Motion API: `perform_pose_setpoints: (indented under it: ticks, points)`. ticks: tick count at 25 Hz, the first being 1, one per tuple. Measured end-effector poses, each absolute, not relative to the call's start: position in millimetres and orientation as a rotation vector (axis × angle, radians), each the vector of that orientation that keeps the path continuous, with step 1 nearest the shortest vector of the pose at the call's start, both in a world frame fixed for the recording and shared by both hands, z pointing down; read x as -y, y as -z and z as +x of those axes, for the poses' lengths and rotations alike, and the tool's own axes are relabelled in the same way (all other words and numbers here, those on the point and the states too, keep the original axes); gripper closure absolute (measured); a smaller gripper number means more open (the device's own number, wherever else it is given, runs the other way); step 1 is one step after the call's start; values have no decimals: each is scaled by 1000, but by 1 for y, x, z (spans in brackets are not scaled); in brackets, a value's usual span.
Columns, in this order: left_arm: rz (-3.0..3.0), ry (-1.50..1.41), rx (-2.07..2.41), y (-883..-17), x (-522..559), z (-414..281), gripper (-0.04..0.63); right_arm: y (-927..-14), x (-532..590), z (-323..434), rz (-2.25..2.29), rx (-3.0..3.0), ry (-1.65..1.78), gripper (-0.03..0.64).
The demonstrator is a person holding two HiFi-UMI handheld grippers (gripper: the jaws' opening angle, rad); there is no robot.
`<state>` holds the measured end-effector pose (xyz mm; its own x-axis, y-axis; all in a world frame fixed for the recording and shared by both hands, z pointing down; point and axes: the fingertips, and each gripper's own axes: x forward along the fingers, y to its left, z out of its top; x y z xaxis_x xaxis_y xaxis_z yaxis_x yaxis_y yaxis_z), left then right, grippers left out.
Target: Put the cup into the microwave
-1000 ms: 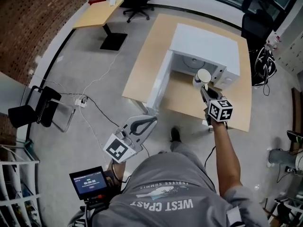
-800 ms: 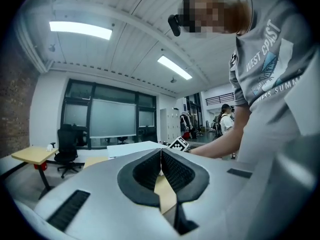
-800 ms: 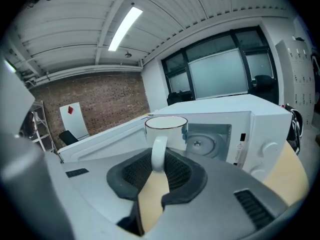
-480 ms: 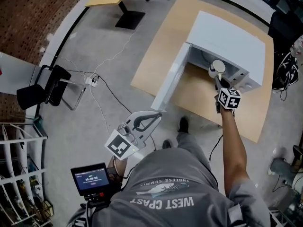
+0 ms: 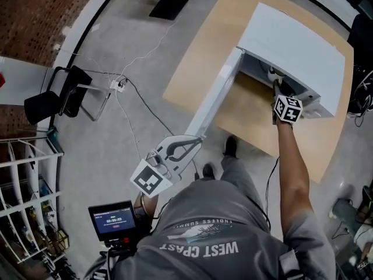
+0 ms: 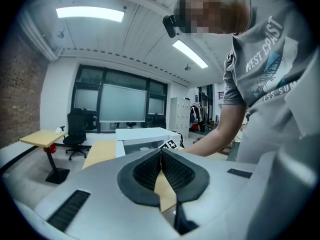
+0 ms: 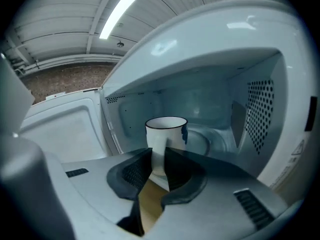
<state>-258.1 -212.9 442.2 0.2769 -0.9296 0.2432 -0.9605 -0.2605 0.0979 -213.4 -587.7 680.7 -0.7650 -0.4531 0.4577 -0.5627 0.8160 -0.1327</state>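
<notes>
Right gripper view: cup (image 7: pixel 166 134) upright in the microwave (image 7: pixel 260 109) mouth, short of the turntable (image 7: pixel 200 145). My right tongs (image 7: pixel 159 160) pinch its lower wall, so it sits level for setting down. Left tongs (image 6: pixel 161 155) closed, empty, off the desk (image 5: pixel 198 69)'s near edge.

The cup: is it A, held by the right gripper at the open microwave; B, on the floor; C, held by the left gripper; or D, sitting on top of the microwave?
A: the right gripper view shows the cup clamped between the fingers of the right gripper, with the open cavity of the microwave around it.
</notes>
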Motion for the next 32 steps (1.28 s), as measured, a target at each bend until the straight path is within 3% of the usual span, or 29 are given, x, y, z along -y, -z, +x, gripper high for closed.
perform_pose_setpoints:
  ticks: [24, 28, 32]
  points:
    - [2187, -233, 1689, -479, 218, -266, 574, -694, 657, -237, 928, 2593, -210, 545]
    - [2185, -155, 1698, -448, 257, -271, 574, -667, 691, -237, 930, 2559, -197, 544]
    - [2268, -140, 1766, -433, 246, -286, 574, -670, 674, -255, 903, 2549, -240, 460]
